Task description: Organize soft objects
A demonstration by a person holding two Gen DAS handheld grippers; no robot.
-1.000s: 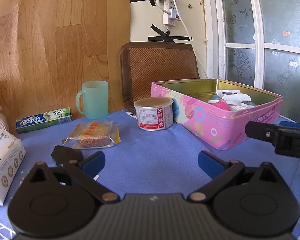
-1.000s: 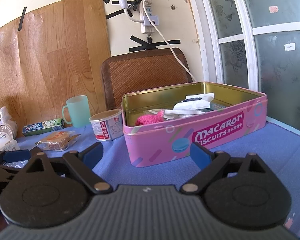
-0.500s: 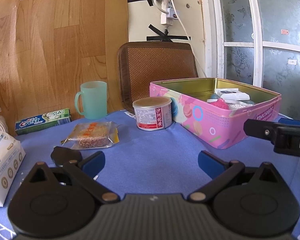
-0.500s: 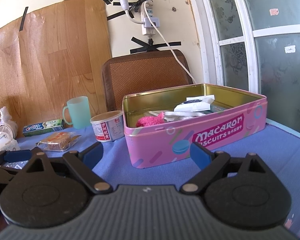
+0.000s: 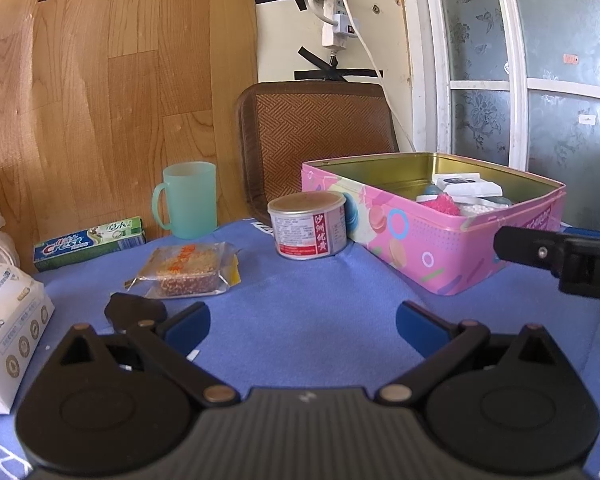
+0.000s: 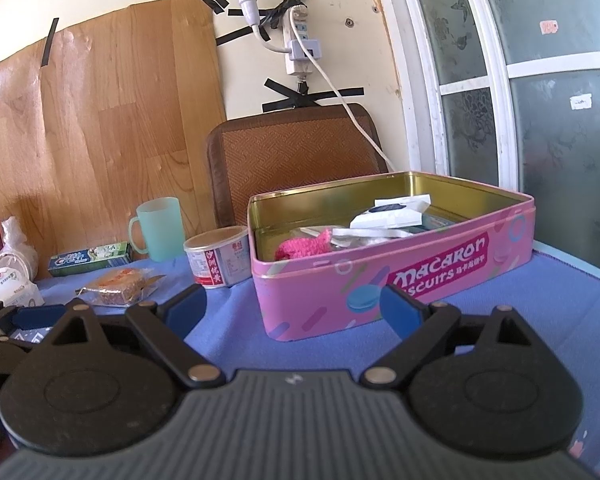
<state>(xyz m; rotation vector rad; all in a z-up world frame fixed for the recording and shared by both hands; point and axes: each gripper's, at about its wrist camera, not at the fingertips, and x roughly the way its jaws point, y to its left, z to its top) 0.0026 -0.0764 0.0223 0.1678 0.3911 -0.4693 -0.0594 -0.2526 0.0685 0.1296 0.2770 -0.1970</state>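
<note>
1. Two grippers, left gripper (image 5: pixel 303 322) and right gripper (image 6: pixel 292 308), are hanging over the blue cloth (image 5: pixel 300 300) with jaws spread wide, gripping nothing.
2. I am seeing a fuzzy pink sock (image 6: pixel 304 245) lying crumpled inside the pink tin (image 6: pixel 380 280), beside white packets (image 6: pixel 392 216).
3. I am spotting a wrapped snack bar (image 5: pixel 186 270) sitting near the can (image 5: pixel 308 230).

green mug (image 5: pixel 189 199), toothpaste box (image 5: pixel 90 242), food can (image 5: pixel 307 225), brown chair (image 5: pixel 314 128)

Tissue pack (image 5: pixel 4 320) cut off left
</note>
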